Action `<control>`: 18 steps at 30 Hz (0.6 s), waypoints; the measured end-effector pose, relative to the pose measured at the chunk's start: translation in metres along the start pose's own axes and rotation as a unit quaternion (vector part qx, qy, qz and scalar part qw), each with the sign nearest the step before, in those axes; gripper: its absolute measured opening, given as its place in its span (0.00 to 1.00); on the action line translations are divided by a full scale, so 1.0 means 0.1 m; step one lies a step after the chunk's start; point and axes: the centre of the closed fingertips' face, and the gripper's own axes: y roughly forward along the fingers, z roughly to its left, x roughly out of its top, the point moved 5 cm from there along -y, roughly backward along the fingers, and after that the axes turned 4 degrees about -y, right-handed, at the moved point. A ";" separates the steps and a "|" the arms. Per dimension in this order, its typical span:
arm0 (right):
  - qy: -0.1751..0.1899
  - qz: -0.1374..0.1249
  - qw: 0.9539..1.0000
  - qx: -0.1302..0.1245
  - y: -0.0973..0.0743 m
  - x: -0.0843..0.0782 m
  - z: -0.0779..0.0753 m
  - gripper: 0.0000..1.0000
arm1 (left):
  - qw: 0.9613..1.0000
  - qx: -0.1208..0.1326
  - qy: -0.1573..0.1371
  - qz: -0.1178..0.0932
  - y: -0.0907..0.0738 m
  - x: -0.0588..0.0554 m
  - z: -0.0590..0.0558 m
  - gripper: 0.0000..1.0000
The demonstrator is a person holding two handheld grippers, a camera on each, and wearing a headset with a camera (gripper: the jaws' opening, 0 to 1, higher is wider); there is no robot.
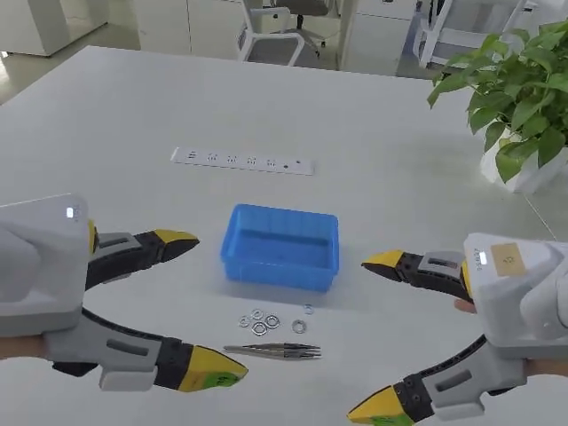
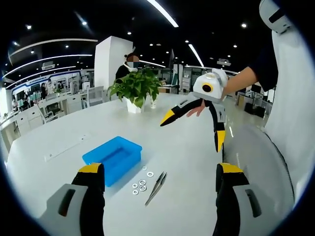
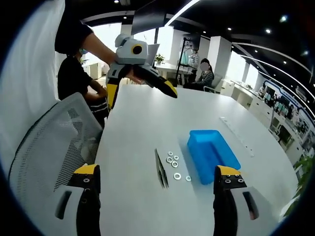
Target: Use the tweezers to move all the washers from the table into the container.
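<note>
Looking down from the head view, we see a broad white surface (image 1: 133, 106) that carries everything here. At its far right edge stands a leafy green potted plant (image 1: 519, 80) in a white pot.

Nearer to us, the left claw (image 1: 220, 307) reaches in from the left side and the right claw (image 1: 357, 339) from the right. Both hover above the surface. Each has two black jaws with yellow tips. On both claws the jaws stand wide apart, with nothing held between them.

Between the two claws, near the middle of the surface, sits a blue rectangular container (image 1: 280, 271) with an open top. Beyond it, farther from us, a long white power strip (image 1: 242, 161) lies flat.

On the near side of the container, the slim metal tweezers (image 1: 273, 351) lie flat and crosswise, and neither claw touches them.

Between the tweezers and the container lie six small silver washers (image 1: 259, 321). Four sit close together in a cluster. Two more lie singly a little to the right, and one of these is just beside the container's front wall. All of them rest on the surface, outside the container.
</note>
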 end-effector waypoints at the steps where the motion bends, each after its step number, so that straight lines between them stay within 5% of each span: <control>1: -0.008 0.000 1.000 -0.005 -0.01 0.01 -0.02 0.96 | 1.000 -0.006 0.006 0.009 0.02 -0.03 0.00 0.99; 5: 0.003 -0.004 1.000 -0.006 -0.01 0.02 -0.05 0.96 | 0.999 -0.027 0.006 0.037 0.11 -0.13 -0.01 0.99; 18: 0.019 -0.009 1.000 -0.007 -0.04 -0.03 -0.11 0.95 | 0.999 -0.026 0.007 0.026 0.13 -0.05 0.03 0.99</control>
